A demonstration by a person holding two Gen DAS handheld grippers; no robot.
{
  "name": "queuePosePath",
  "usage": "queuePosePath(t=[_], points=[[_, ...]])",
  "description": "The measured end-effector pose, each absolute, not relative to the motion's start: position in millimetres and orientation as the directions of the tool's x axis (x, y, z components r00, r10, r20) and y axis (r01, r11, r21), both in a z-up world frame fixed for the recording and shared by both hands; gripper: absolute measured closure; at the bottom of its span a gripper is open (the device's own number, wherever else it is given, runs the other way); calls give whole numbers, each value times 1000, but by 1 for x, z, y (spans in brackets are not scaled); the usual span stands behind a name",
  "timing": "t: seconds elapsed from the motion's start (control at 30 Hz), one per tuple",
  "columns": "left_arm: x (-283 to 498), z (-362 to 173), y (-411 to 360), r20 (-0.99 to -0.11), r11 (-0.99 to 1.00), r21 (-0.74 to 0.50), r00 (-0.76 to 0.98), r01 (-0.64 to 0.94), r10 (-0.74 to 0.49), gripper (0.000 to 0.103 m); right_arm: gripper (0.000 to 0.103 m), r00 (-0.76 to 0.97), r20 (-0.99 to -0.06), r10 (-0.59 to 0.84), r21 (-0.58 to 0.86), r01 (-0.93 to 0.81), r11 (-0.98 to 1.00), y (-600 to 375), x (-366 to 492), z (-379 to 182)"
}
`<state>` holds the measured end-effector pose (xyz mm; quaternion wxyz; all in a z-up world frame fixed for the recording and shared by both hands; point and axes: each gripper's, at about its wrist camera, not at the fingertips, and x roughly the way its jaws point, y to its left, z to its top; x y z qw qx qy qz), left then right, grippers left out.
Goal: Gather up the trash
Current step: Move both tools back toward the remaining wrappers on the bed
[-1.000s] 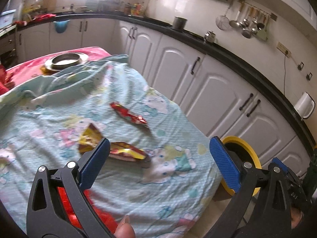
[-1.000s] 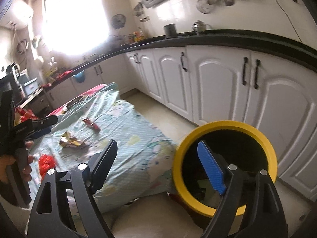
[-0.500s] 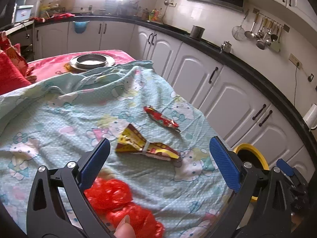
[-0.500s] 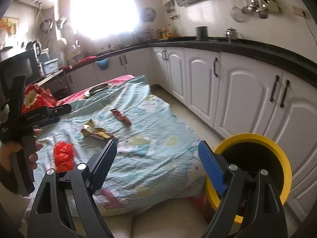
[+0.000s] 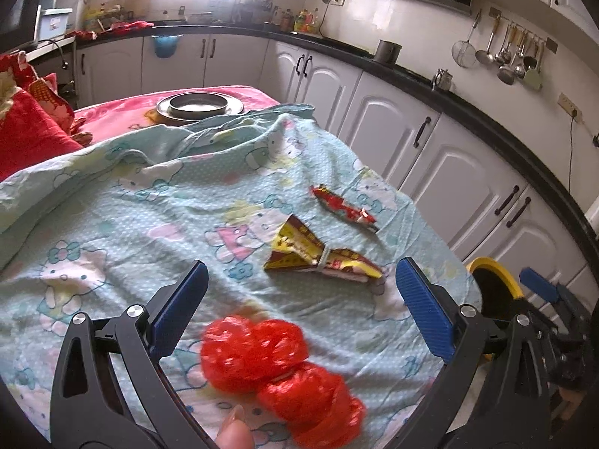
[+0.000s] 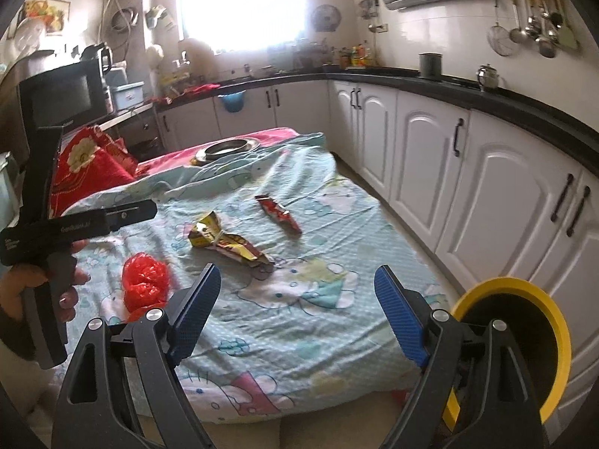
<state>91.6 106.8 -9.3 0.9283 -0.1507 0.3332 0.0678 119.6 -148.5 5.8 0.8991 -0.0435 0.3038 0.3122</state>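
Three pieces of trash lie on the cartoon-print sheet (image 5: 112, 224): a crumpled red plastic bag (image 5: 277, 370) (image 6: 144, 280), a yellow snack wrapper (image 5: 318, 258) (image 6: 224, 241) and a small red wrapper (image 5: 342, 207) (image 6: 279, 213). My left gripper (image 5: 299, 295) is open, its blue pads wide apart, with the red bag just below and between them, untouched. My right gripper (image 6: 297, 307) is open and empty over the bed's near edge. A black bin with a yellow rim (image 6: 513, 340) (image 5: 494, 277) stands on the floor at the right.
A metal dish (image 5: 198, 106) sits on the pink bedding at the far end, red pillows (image 6: 90, 164) to the left. White cabinets (image 6: 430, 157) under a black counter run along the right. A hand (image 6: 41, 284) holds the left gripper's handle.
Both views have swung left across the bed. The red bag has come into sight between the left gripper's fingers. The bin has slid from between the right gripper's fingers to its right.
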Motion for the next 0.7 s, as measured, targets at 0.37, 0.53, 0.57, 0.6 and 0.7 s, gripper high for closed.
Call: queuePosePath(t=[0.37,0.53,0.57,0.6,0.7], points=[[89,-15,124,-669,945,-224,743,-238,29,11,21,573,-593,566,80,-657,749,-104,149,1],[83,-27,127,-698,947,-216,716,-236,19,11,22,541,-625,563,52,-691,721,-80,164,-9],[81,-30,128,-701,947,-217,713,-235,17,11,22,533,-631,564,57,-693,719,-78,167,-12],[80,-32,128,-705,946,-222,709,-235,11,11,22,521,-640,564,62,-697,714,-74,170,-14],[75,-40,129,-715,942,-246,698,-228,-18,11,22,503,-661,556,57,-706,706,-63,179,-22]])
